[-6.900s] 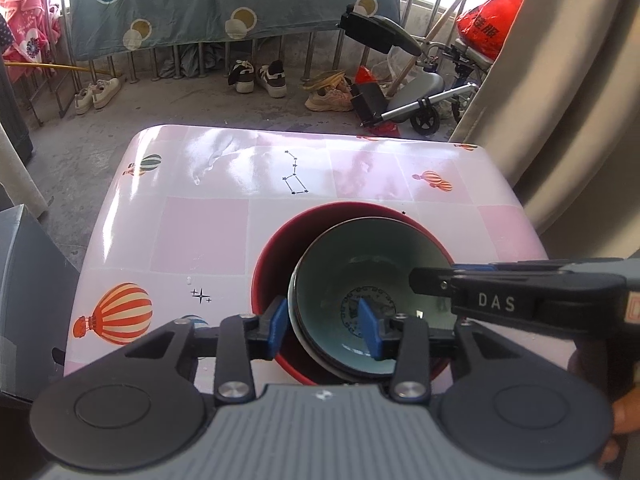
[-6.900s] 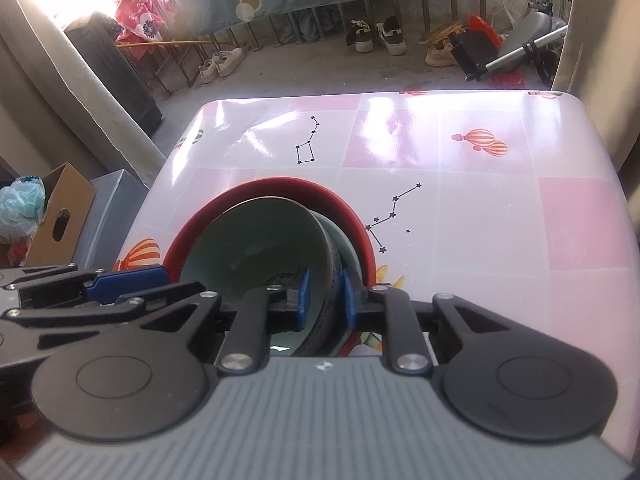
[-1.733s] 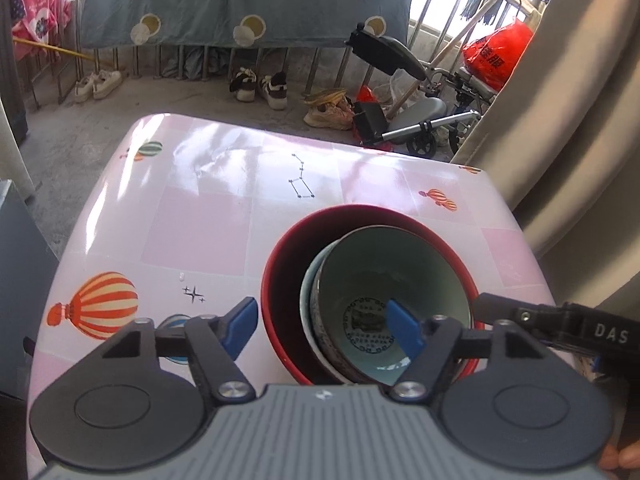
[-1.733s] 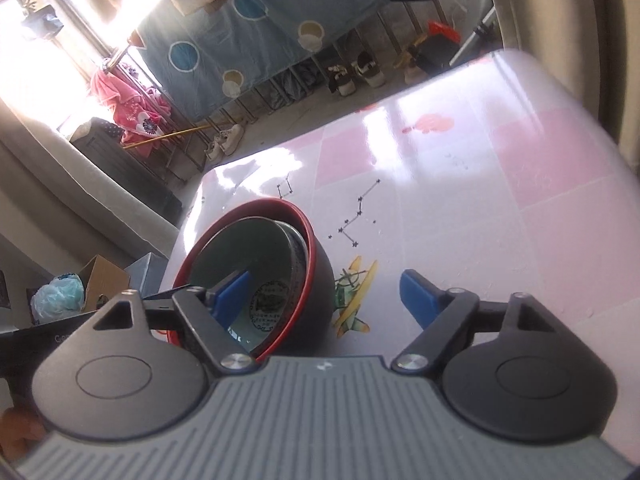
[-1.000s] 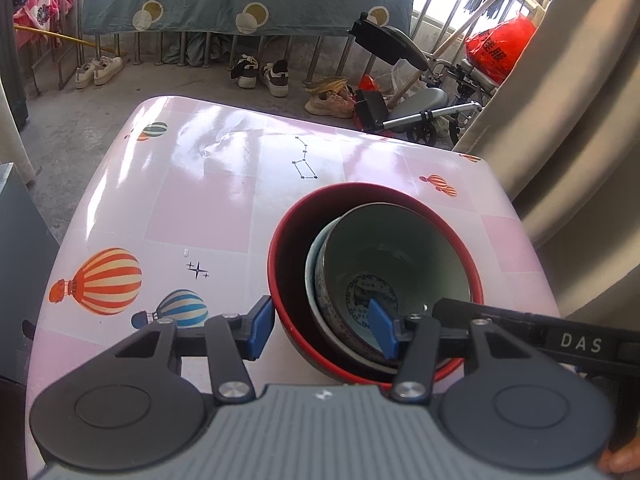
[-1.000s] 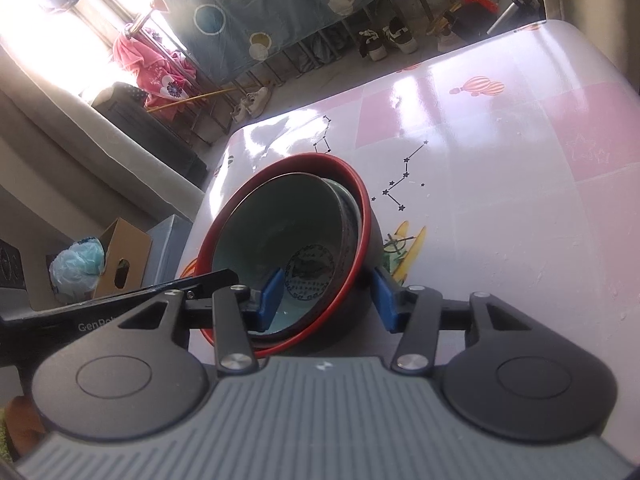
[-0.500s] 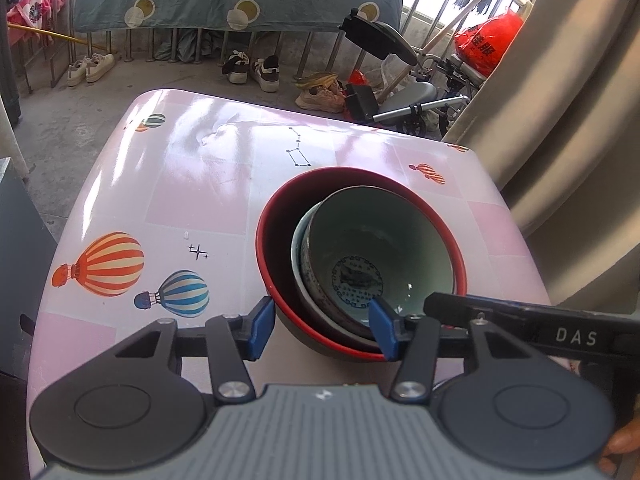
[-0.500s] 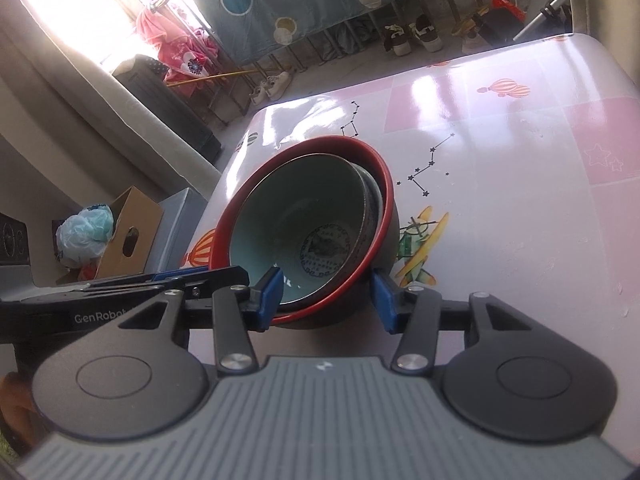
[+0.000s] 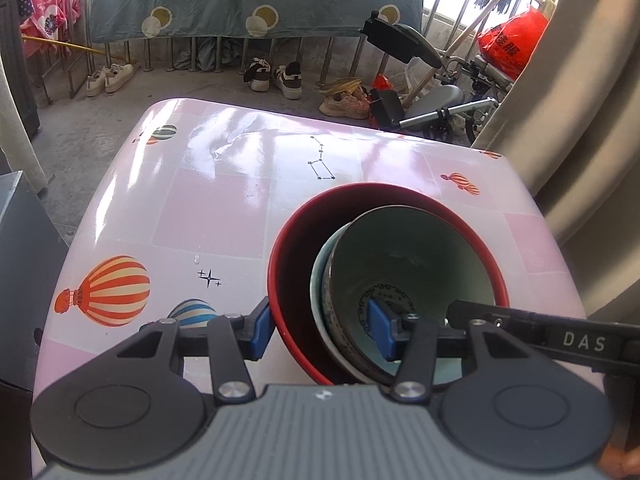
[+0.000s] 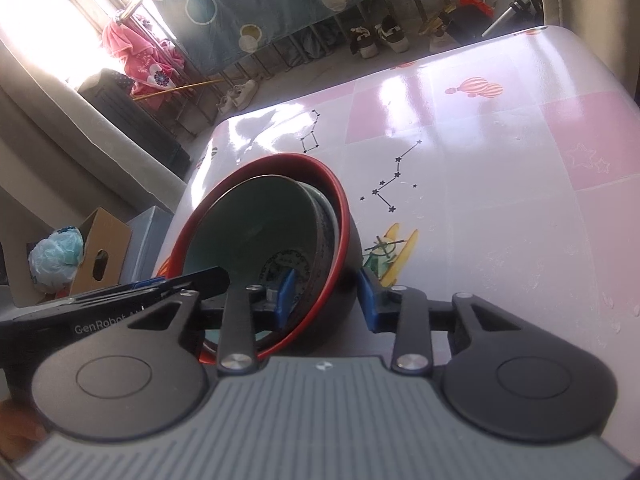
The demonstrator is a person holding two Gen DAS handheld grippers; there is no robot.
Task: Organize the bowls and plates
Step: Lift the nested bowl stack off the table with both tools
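Right tongs [image 10: 325, 298] now narrower

Bare tabletop [image 9: 224, 208] lies open left of and beyond the nested bowls [image 9: 384, 276]; a curtain [image 9: 580, 128] closes the right edge, a railing [image 9: 280, 56] the far side.

A large glossy red bowl with a black outside [image 9: 294, 280] sits on the worktop, holding 2 smaller pale-green ceramic bowls [image 9: 404, 256] nested, tilted against its side.

Bright daylight glares off the glossy table [image 9: 224, 208]; fisheye edges bend.
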